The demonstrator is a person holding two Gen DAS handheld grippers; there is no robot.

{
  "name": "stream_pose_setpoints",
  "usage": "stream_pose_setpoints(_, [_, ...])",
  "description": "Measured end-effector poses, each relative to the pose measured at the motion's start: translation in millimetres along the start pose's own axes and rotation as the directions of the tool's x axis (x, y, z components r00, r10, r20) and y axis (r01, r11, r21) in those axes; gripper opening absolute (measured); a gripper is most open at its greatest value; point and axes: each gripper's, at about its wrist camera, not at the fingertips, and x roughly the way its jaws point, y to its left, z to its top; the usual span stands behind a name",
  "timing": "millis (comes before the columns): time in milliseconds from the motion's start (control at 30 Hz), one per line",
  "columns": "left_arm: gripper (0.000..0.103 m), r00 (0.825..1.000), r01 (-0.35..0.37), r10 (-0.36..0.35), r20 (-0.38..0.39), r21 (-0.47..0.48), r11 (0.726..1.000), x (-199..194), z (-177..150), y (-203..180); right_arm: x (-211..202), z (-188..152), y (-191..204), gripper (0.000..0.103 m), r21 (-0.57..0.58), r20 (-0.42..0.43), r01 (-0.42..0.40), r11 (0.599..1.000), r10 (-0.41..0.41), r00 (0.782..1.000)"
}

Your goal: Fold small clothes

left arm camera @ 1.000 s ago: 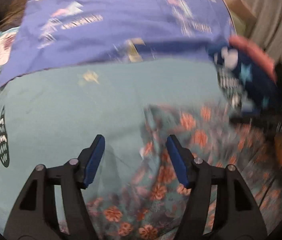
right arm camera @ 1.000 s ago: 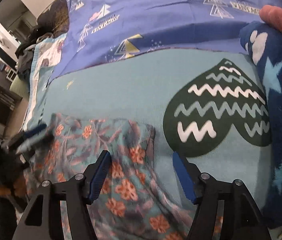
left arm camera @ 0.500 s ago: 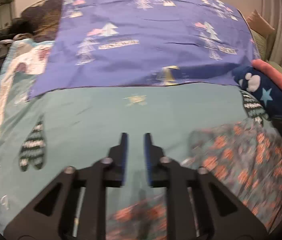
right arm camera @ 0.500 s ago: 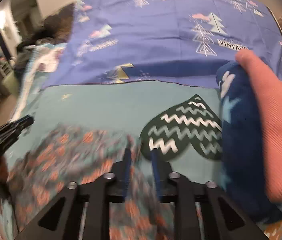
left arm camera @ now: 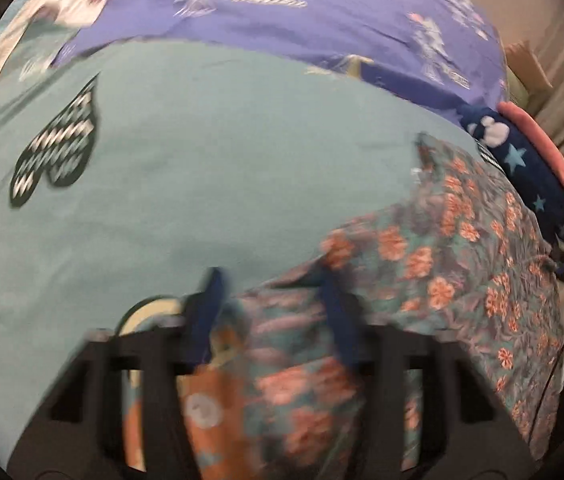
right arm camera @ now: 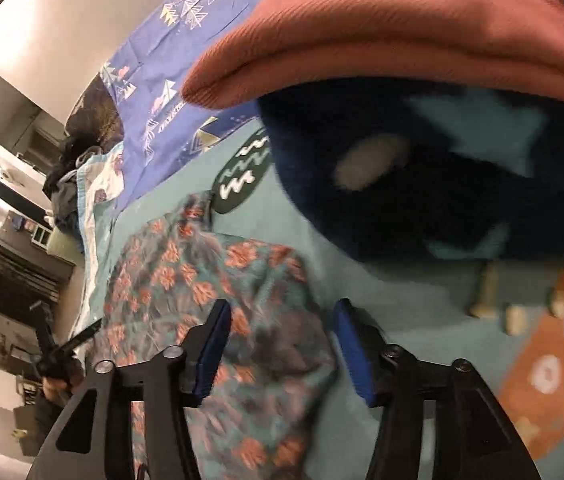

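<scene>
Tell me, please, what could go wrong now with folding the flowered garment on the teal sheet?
1. The right gripper, whose jaws have just been opening, stands over a bunched edge of the flowered garment; closing there may also pinch the teal sheet below.
2. The navy star fleece under the coral garment lies very close; a sweep could knock it.
3. The flowered garment is wrinkled, so a fold may come out uneven.

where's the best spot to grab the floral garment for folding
Probably the floral garment at its far narrow end, near the heart print. It lies flat on the teal sheet with that edge free, so slide a claw under from the sheet side.
</scene>
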Motion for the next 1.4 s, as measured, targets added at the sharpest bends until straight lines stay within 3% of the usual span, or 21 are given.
stream_pose_setpoints(100, [0.006,0.994,-0.097,0.094,0.05,0.065,0.993,-5,4,-19,14,-1,20,0.006,-0.09,0.001,0.16,0.983,-0.161,0.987])
stream_pose_setpoints(167, [0.005,0.971,-0.22,0.209,0.116,0.094,0.971,-13,5,-22,-4,1,20,0.006,-0.043,0.073,0.194,0.98,-0.19,0.979])
stream_pose_setpoints(233, [0.005,0.965,-0.248,0.24,0.106,0.078,0.966,-14,6,-13,-14,5,11,0.005,-0.032,0.095,0.235,0.971,-0.231,0.968])
stream_pose_setpoints(300, [0.004,0.96,-0.269,0.264,0.099,0.05,0.962,-15,5,-2,-20,8,1,0.008,-0.036,0.15,0.402,0.915,-0.393,0.907])
stream_pose_setpoints(333, [0.004,0.959,-0.268,0.263,0.106,0.039,0.963,-17,3,2,-24,10,-8,0.008,-0.042,0.15,0.408,0.912,-0.398,0.905])
stream_pose_setpoints(400, [0.005,0.964,-0.238,0.236,0.122,0.0,0.971,-25,1,12,-36,6,-19,0.011,-0.001,0.122,0.295,0.955,-0.293,0.948])
stream_pose_setpoints(467, [0.006,0.962,-0.227,0.232,0.145,-0.051,0.972,-36,-1,18,-47,-1,-18,0.012,-0.007,0.115,0.25,0.968,-0.248,0.962])
stream_pose_setpoints(533, [0.014,0.961,-0.214,0.226,0.159,-0.087,0.973,-48,-3,24,-58,-14,-11,0.029,-0.047,0.091,0.207,0.977,-0.202,0.975])
stream_pose_setpoints(633, [0.042,0.972,-0.146,0.163,0.168,-0.106,0.984,-63,-15,24,-67,-37,-1,0.066,-0.062,0.067,0.098,0.993,-0.094,0.993])
stream_pose_setpoints(667, [0.056,0.977,-0.127,0.142,0.157,-0.1,0.987,-62,-19,23,-62,-42,1,0.066,-0.062,0.051,0.064,0.996,-0.061,0.997])
stream_pose_setpoints(700, [0.059,0.982,-0.119,0.13,0.137,-0.088,0.989,-58,-24,20,-51,-46,4,0.06,-0.08,-0.005,0.063,0.995,-0.064,0.998])
stream_pose_setpoints(733, [0.059,0.985,-0.131,0.138,0.107,-0.071,0.989,-51,-28,17,-44,-49,7,0.009,-0.097,-0.023,0.104,0.99,-0.107,0.994])
stream_pose_setpoints(800, [0.053,0.977,-0.204,0.205,0.056,-0.023,0.979,-34,-38,10,-33,-49,5,0.0,-0.09,-0.005,0.242,0.966,-0.244,0.97])
stream_pose_setpoints(900, [0.044,0.952,-0.304,0.305,0.031,-0.026,0.952,-27,-52,15,-56,-42,-20,0.003,0.018,0.14,0.519,0.855,-0.516,0.845])
stream_pose_setpoints(1000, [0.044,0.974,-0.215,0.221,0.04,-0.123,0.969,-49,-67,31,-90,-61,-45,0.005,0.096,0.077,0.222,0.97,-0.23,0.97])
stream_pose_setpoints(1033, [0.044,0.981,-0.176,0.185,0.054,-0.137,0.975,-60,-73,33,-101,-72,-40,0.008,0.067,0.068,0.149,0.987,-0.153,0.986])
stream_pose_setpoints(1100, [0.051,0.99,-0.116,0.126,0.069,-0.138,0.984,-77,-84,27,-118,-91,-23,0.018,-0.009,0.09,0.162,0.987,-0.16,0.983])
stream_pose_setpoints(1233, [0.072,0.997,0.022,-0.015,0.078,-0.092,0.996,-91,-105,5,-117,-119,3,0.073,-0.051,0.045,0.023,0.998,-0.02,0.999])
stream_pose_setpoints(1300, [0.069,0.998,0.022,-0.018,0.064,-0.061,0.998,-85,-114,-6,-92,-127,9,0.072,-0.053,-0.003,0.02,0.998,-0.02,1.0])
stream_pose_setpoints(1367, [0.043,0.998,-0.038,0.038,0.054,-0.006,0.999,-69,-120,-13,-71,-130,13,0.018,-0.101,-0.013,0.134,0.986,-0.136,0.991])
stream_pose_setpoints(1400, [0.036,0.997,-0.022,0.023,0.073,-0.005,1.0,-71,-121,-13,-67,-133,10,0.006,-0.128,0.001,0.208,0.97,-0.209,0.978])
